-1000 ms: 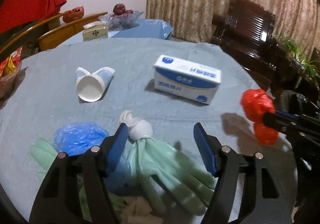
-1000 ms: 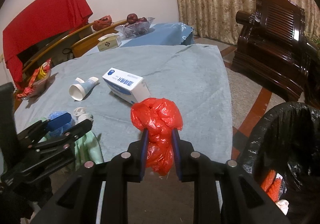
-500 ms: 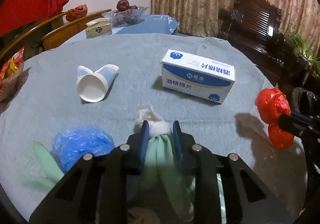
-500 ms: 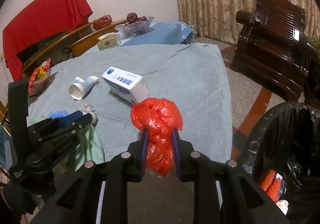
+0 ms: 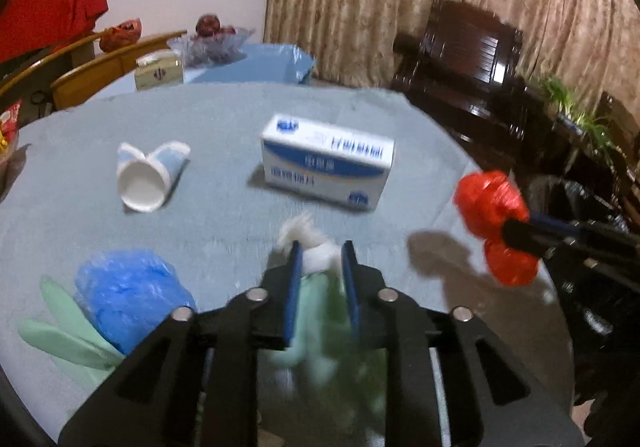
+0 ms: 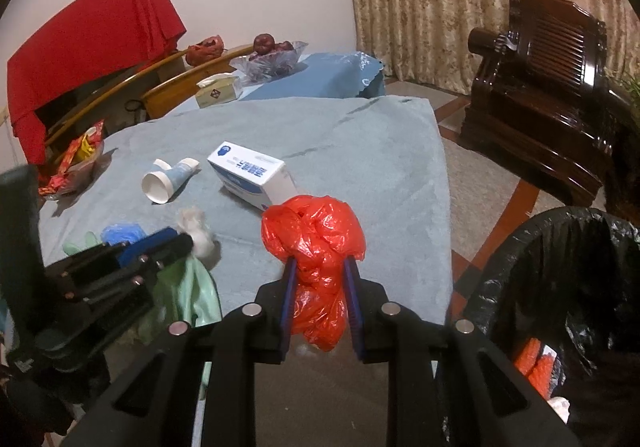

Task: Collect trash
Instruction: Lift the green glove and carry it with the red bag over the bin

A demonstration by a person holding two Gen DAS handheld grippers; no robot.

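1. We grip the green glove [image 5: 320, 311] with its white wad in our left tool [image 5: 319, 267], above the counter [image 5: 224, 119].
2. Our right tool [image 6: 319, 279] clamps the red bag [image 6: 316, 243] beside the black bin [image 6: 560, 287].
3. The white box [image 5: 326, 163], paper cup [image 5: 146, 177] and blue wrap [image 5: 128, 295] lie ahead of us.

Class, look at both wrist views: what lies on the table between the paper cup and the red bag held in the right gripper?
The blue-and-white box lies between the paper cup and the red bag; the right wrist view shows it best.
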